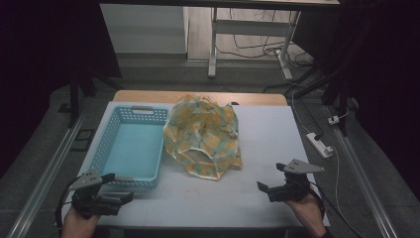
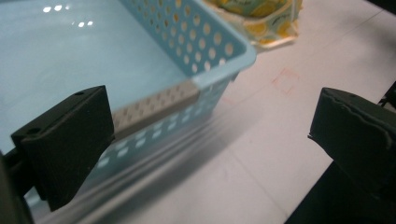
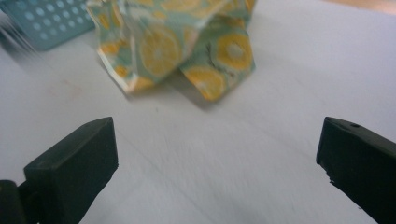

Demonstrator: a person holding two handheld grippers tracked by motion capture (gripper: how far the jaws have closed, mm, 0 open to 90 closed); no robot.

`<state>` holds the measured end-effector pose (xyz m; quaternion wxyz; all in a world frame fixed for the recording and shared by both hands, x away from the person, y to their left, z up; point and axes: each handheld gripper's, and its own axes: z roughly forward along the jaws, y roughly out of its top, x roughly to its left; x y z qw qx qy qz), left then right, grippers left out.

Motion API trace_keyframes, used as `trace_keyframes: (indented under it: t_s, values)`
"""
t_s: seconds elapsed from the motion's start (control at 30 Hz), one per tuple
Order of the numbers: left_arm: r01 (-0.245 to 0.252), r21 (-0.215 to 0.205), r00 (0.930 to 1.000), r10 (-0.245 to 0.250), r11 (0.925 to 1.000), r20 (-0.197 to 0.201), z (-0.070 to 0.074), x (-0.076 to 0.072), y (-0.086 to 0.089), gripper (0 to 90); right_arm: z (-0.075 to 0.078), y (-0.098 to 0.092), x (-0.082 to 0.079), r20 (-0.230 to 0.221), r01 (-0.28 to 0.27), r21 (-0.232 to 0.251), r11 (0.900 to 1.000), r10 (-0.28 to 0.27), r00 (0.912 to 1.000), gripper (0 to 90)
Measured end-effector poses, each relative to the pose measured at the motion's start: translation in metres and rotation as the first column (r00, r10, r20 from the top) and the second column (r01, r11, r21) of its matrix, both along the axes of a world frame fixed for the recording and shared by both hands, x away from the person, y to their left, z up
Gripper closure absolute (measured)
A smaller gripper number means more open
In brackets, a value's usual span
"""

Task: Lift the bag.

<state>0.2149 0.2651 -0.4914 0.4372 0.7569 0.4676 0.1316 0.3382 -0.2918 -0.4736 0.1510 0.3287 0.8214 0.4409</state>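
Observation:
A crumpled cloth garment (image 1: 204,134) with a yellow citrus print on pale green lies in the middle of the white table (image 1: 267,148); the right gripper view shows its near edge (image 3: 177,42), and the left gripper view its corner (image 2: 261,18). To its left stands an empty light blue perforated basket (image 1: 130,148), its near corner (image 2: 205,70) close ahead in the left gripper view. My left gripper (image 1: 119,187) hangs open at the table's front left, just before the basket. My right gripper (image 1: 271,181) stands open at the front right, short of the garment, with nothing between its jaws.
A white power strip (image 1: 319,144) with a cable lies on the floor right of the table. Desk legs (image 1: 213,44) and loose cables stand beyond the far edge. A faint red square mark (image 2: 286,80) shows on the table near the basket.

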Motion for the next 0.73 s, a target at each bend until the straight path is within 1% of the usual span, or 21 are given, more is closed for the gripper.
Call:
trace_keyframes:
  t_s: [0.2, 0.33, 0.4, 0.5, 0.53, 0.57, 0.6, 0.63, 0.67, 0.73]
  values:
    - [-0.040, 0.017, 0.9984, 0.040, 0.9991, -0.041, -0.014, -0.008, 0.009, 0.0, -0.011, -0.018, -0.012, -0.012, 0.047, -0.036, 0.998, -0.048, 0.9988, 0.0]
    - [-0.070, 0.049, 0.9954, 0.073, 0.9963, -0.061, -0.021, -0.012, 0.014, 0.0, -0.018, -0.026, -0.018, -0.033, 0.070, -0.049, 0.996, -0.071, 0.9969, 0.0]
    - [-0.085, 0.074, 0.9934, 0.090, 0.9936, -0.070, -0.023, -0.014, 0.016, 0.0, -0.021, -0.030, -0.021, -0.048, 0.077, -0.058, 0.995, -0.080, 0.9956, 0.0]
    - [-0.105, 0.108, 0.9893, 0.115, 0.9886, -0.091, -0.026, -0.016, 0.018, 0.0, -0.027, -0.034, -0.024, -0.084, 0.085, -0.068, 0.994, -0.090, 0.9923, 0.0]
    - [-0.104, 0.111, 0.9877, 0.116, 0.9883, -0.105, -0.028, -0.016, 0.018, 0.0, -0.028, -0.036, -0.024, -0.093, 0.086, -0.075, 0.994, -0.092, 0.9914, 0.0]
    - [-0.105, 0.113, 0.9860, 0.118, 0.9880, -0.117, -0.030, -0.016, 0.019, 0.0, -0.028, -0.037, -0.025, -0.092, 0.094, -0.078, 0.992, -0.101, 0.9906, 0.0]
    - [-0.105, 0.119, 0.9835, 0.121, 0.9874, -0.135, -0.032, -0.015, 0.019, 0.0, -0.027, -0.037, -0.026, -0.089, 0.100, -0.070, 0.993, -0.106, 0.9905, 0.0]
    - [-0.108, 0.121, 0.9815, 0.125, 0.9868, -0.145, -0.032, -0.015, 0.019, 0.0, -0.027, -0.038, -0.027, -0.094, 0.101, -0.072, 0.992, -0.107, 0.9898, 0.0]
    - [-0.107, 0.120, 0.9810, 0.124, 0.9871, -0.149, -0.032, -0.014, 0.019, 0.0, -0.027, -0.038, -0.027, -0.100, 0.102, -0.080, 0.992, -0.110, 0.9889, 0.0]
    - [-0.107, 0.116, 0.9785, 0.125, 0.9875, -0.164, -0.033, -0.012, 0.019, 0.0, -0.028, -0.038, -0.026, -0.100, 0.102, -0.082, 0.991, -0.110, 0.9889, 0.0]
